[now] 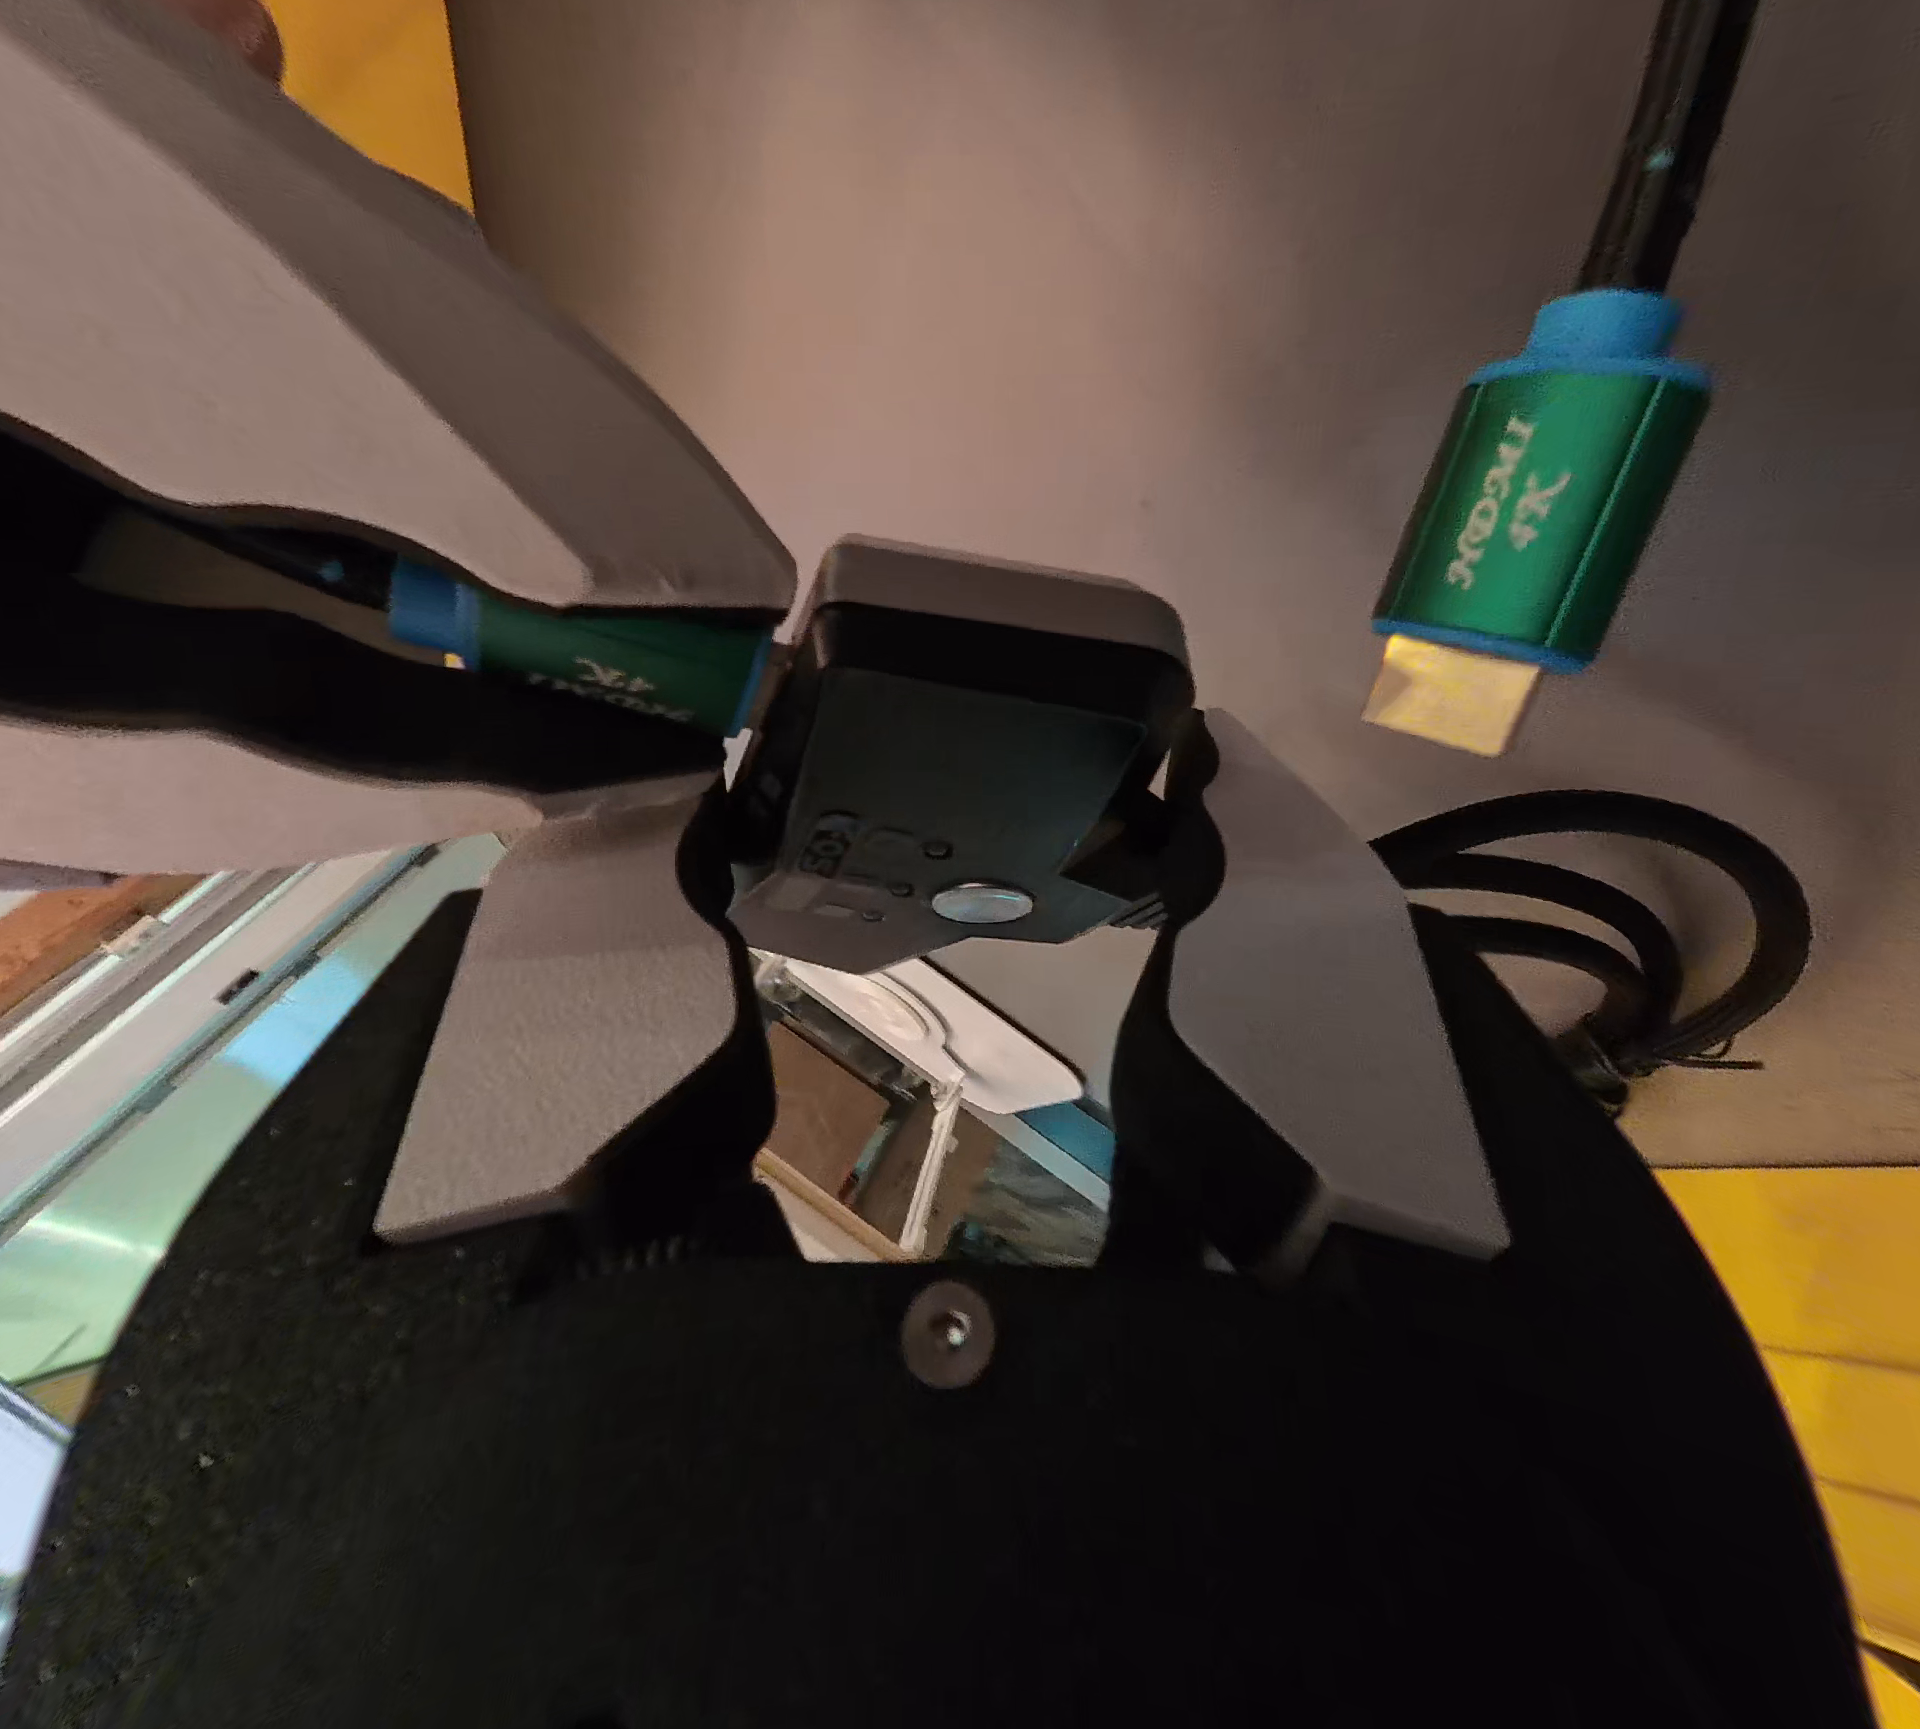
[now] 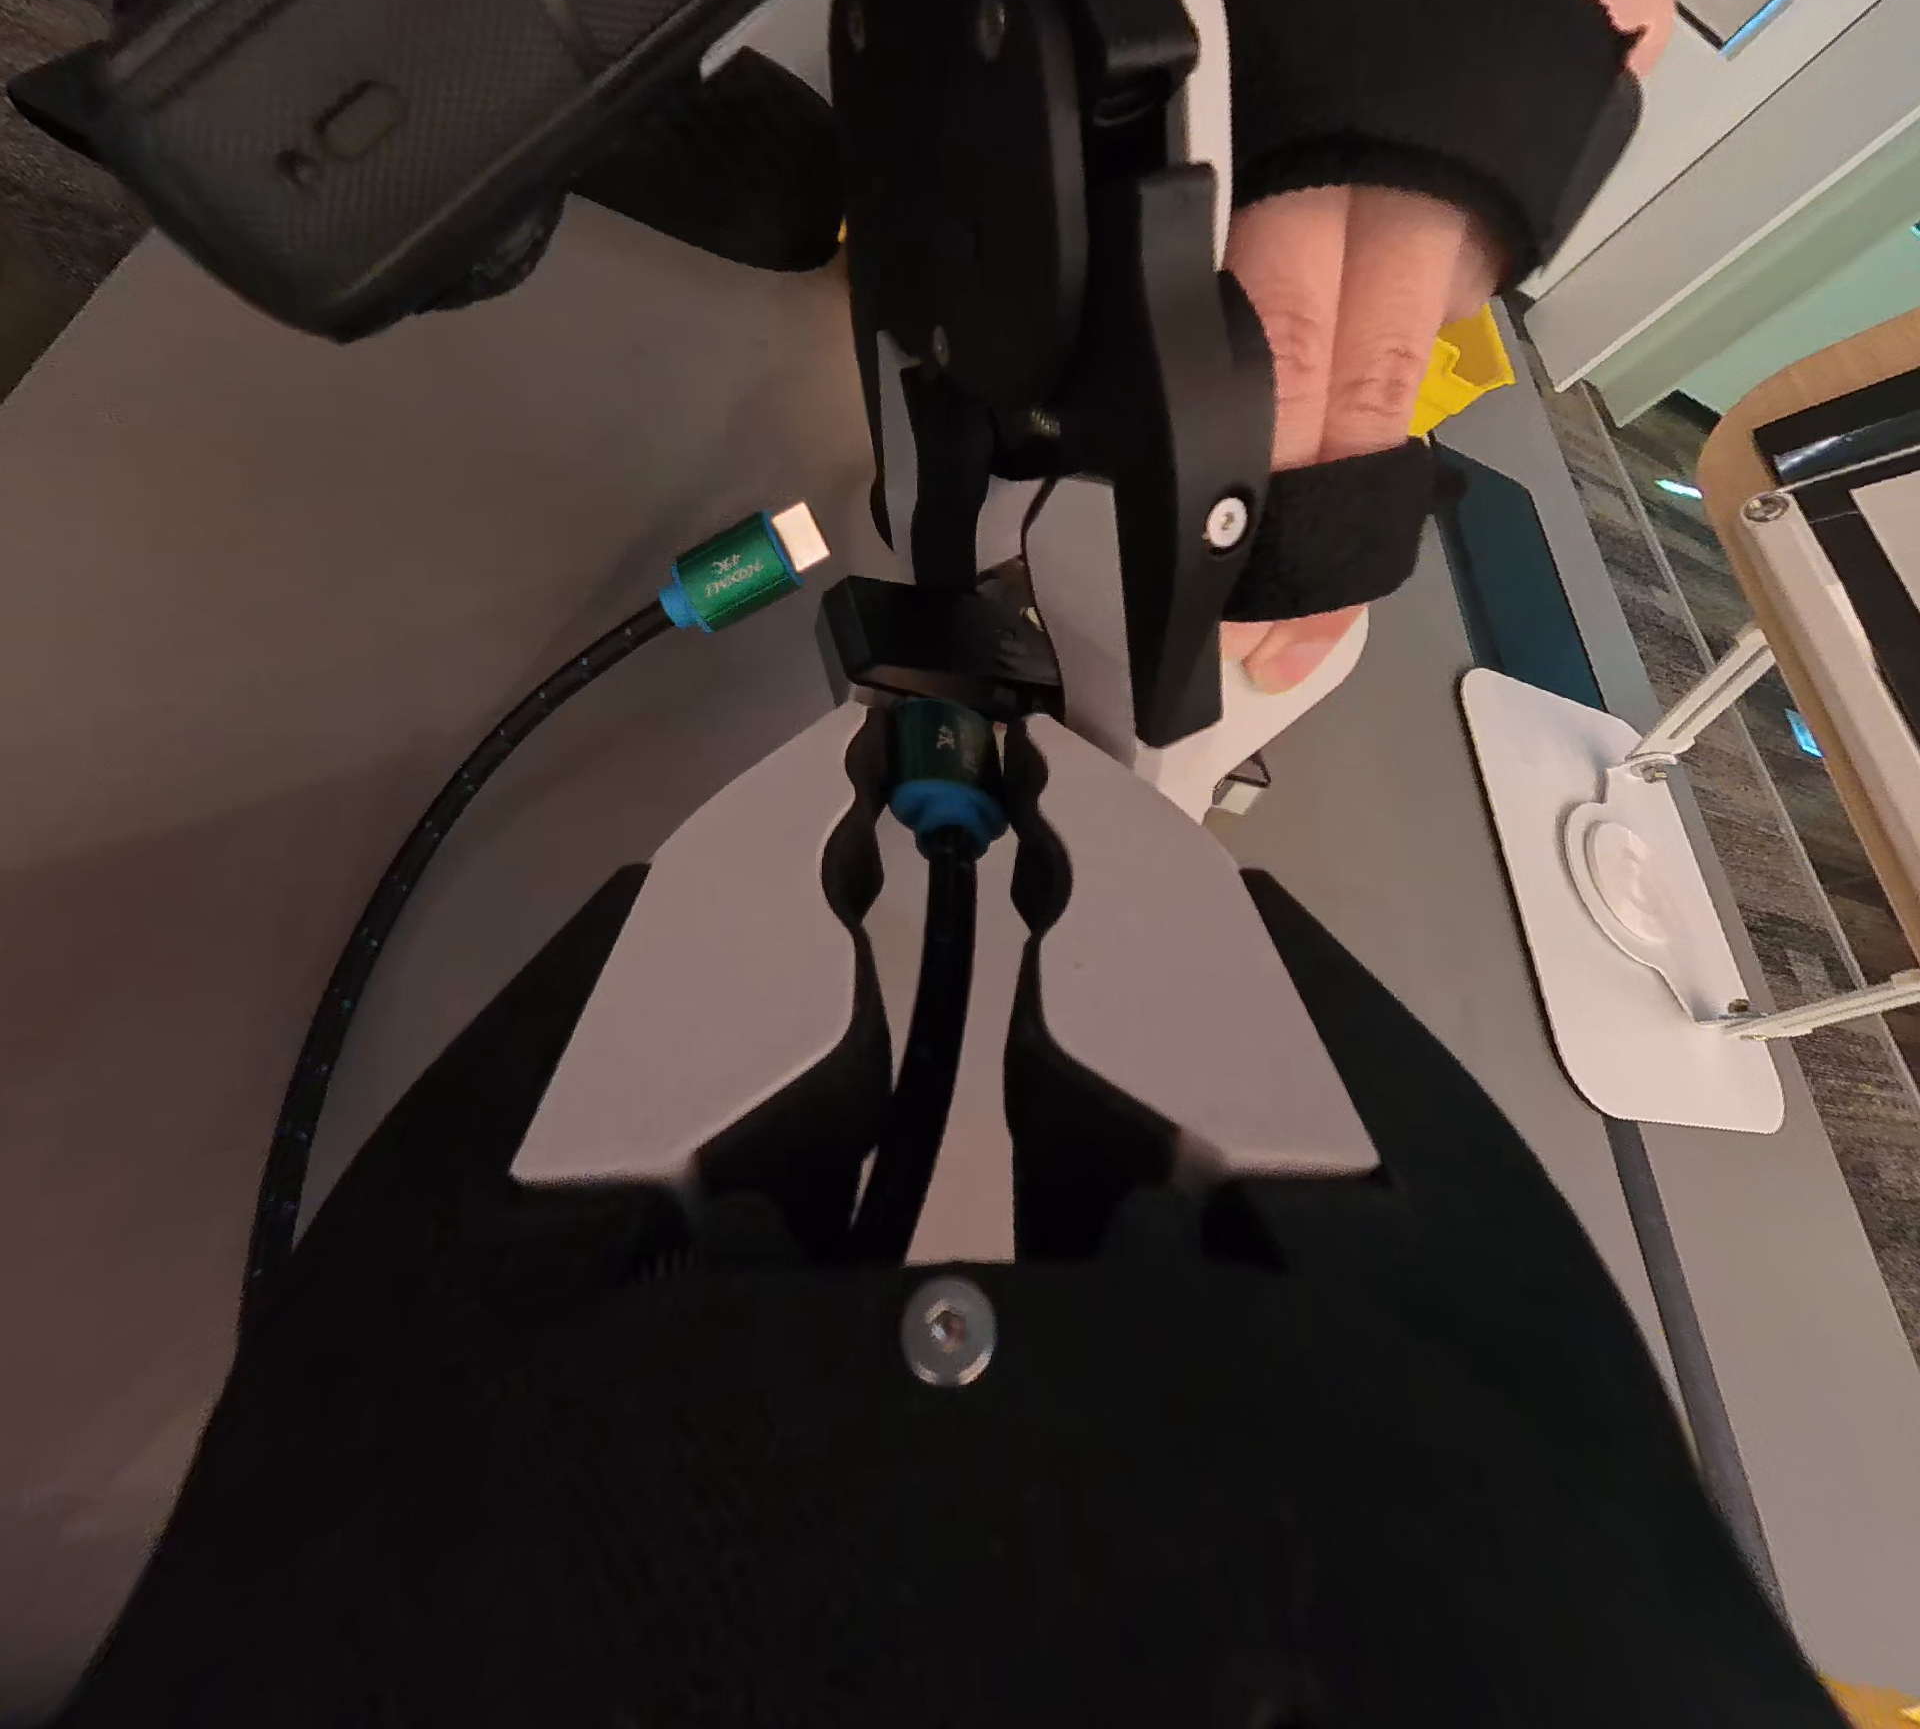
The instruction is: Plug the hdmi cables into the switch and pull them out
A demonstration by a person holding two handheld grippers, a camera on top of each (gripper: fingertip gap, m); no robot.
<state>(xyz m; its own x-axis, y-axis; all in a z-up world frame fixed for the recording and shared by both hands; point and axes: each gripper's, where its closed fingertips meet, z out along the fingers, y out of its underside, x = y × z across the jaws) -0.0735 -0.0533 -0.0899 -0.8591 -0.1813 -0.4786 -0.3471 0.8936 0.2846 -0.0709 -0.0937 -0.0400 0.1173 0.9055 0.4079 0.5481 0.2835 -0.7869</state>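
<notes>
My left gripper (image 1: 951,806) is shut on a small black HDMI switch (image 1: 966,744) and holds it above the grey table. My right gripper (image 2: 940,744) is shut on a green HDMI plug with a blue collar (image 2: 940,760); its tip sits in the switch (image 2: 925,635). In the left wrist view that plug (image 1: 613,666) enters the switch's left side between the right gripper's fingers (image 1: 468,453). A second green HDMI plug (image 1: 1527,526) lies loose on the table with its gold tip bare; it also shows in the right wrist view (image 2: 743,573).
A coiled black cable bundle (image 1: 1621,941) lies on the table at the right. A white stand base (image 2: 1621,900) sits near the table edge beside a wooden-edged table (image 2: 1766,474). A person's hand (image 2: 1382,329) in a black strap holds the left gripper. Yellow surface (image 1: 1787,1367) borders the table. The tips of one gripper are about 6 centimeters away from the tips of the other.
</notes>
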